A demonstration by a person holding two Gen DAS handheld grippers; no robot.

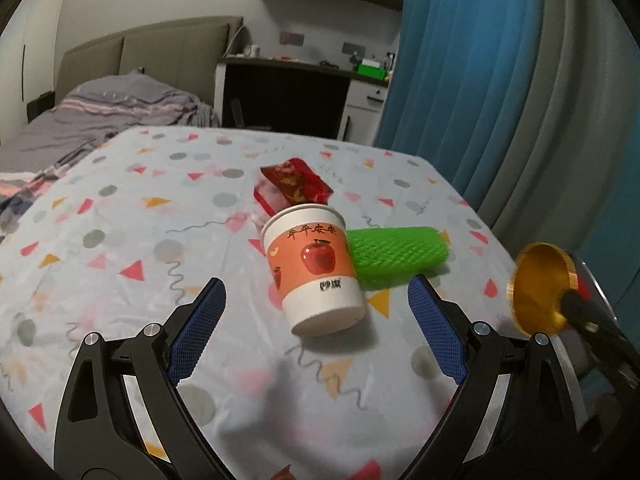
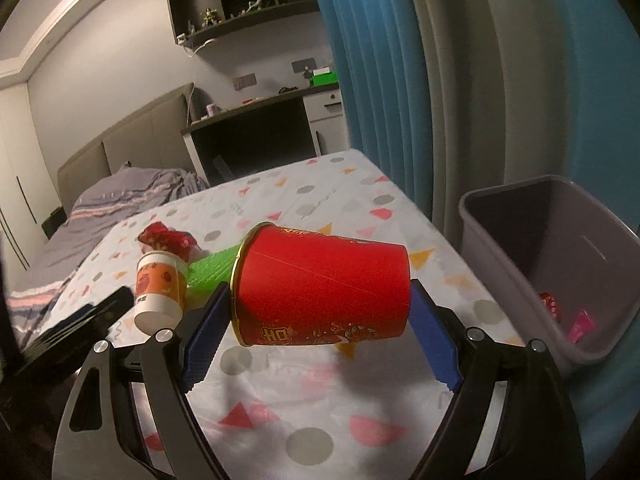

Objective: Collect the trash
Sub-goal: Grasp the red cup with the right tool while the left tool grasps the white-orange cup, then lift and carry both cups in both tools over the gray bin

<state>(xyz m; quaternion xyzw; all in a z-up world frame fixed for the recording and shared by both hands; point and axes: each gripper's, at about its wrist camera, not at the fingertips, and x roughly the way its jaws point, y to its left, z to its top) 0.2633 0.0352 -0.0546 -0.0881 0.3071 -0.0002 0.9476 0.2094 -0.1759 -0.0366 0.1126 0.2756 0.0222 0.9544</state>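
Observation:
My right gripper (image 2: 320,304) is shut on a red paper cup (image 2: 320,292), held sideways above the table, its gold inside showing in the left wrist view (image 1: 540,288). My left gripper (image 1: 316,300) is open, its fingers either side of an orange apple-print paper cup (image 1: 314,272) that stands on the table; it also shows in the right wrist view (image 2: 160,286). A green foam net (image 1: 396,256) lies right of that cup and a red snack wrapper (image 1: 294,186) lies behind it.
A grey bin (image 2: 520,248) stands right of the table below its edge, with red and pink scraps at its bottom. The table (image 1: 120,220) has a patterned cloth. A bed lies at the left, blue curtains at the right, a desk behind.

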